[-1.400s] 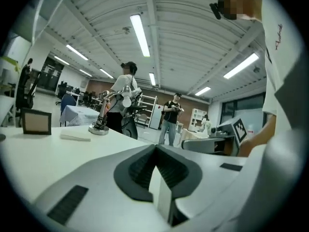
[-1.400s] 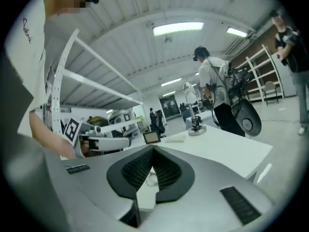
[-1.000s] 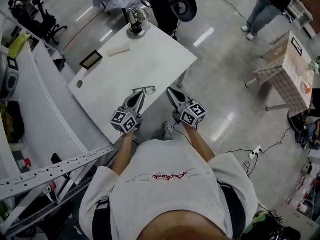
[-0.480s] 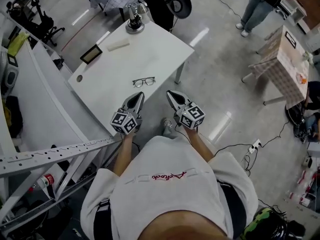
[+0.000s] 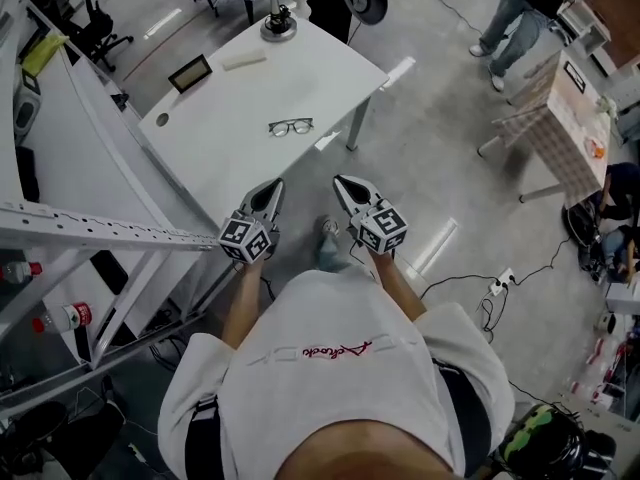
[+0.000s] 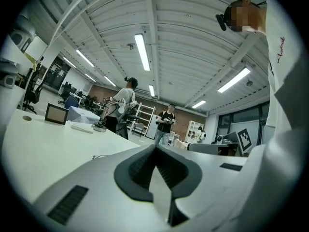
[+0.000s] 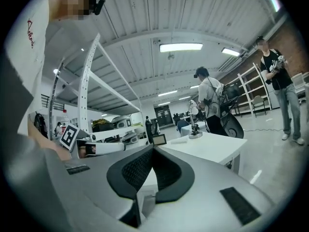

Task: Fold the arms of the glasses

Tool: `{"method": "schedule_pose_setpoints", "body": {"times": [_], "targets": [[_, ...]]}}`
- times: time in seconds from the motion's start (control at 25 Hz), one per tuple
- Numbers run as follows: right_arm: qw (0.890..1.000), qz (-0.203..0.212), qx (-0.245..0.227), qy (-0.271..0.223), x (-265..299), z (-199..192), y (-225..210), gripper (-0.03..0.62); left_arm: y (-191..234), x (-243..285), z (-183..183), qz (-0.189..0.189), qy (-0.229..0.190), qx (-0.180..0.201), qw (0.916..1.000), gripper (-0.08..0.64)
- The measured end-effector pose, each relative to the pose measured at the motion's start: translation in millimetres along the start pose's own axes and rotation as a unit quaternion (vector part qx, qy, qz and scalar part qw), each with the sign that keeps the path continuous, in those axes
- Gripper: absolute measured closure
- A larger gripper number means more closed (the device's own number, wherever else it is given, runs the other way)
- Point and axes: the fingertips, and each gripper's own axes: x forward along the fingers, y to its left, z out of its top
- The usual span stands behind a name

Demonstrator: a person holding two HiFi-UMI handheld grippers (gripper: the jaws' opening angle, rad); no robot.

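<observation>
The dark-framed glasses (image 5: 290, 126) lie by themselves on the white table (image 5: 230, 138), near its middle. They are too small here to tell how their arms stand. Both grippers hang side by side in front of the table's near corner, well short of the glasses. My left gripper (image 5: 274, 184) is shut with nothing in it, and so is my right gripper (image 5: 341, 181). The left gripper view has the shut jaws (image 6: 154, 147) pointing level over the tabletop (image 6: 43, 144), with the glasses (image 6: 99, 156) a faint line beyond. The right gripper view shows its shut jaws (image 7: 153, 148) aimed past the table's corner (image 7: 207, 146).
A small desk lamp (image 5: 278, 23), a flat white block (image 5: 245, 61) and a black-framed tablet (image 5: 190, 72) sit at the table's far end. A perforated metal shelving rail (image 5: 100, 233) runs close on the left. People (image 5: 520, 8) and a checked-cloth table (image 5: 565, 118) stand farther right.
Both grippers, still shut, have drawn back off the table's near edge together. The glasses stay on the table and now sit farther from the jaws.
</observation>
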Motion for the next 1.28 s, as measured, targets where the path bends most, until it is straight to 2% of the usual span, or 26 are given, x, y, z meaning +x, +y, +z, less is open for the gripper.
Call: {"method": "schedule_pose_setpoints", "body": {"times": [0.52,1.28], "targets": [[1.0,0.002,-0.009,0.009,-71.3,-28.3,81.5,0.591,-65.8,-84.8,-38.7,-0.004,0.003,0.002,1.0,0.531],[0.999,0.003,-0.035,0.002,-102.3,-27.6,105.6,0.591,-98.2,-107.8,-43.5,-0.008,-0.014,0.013,0.9998,0.531]]}}
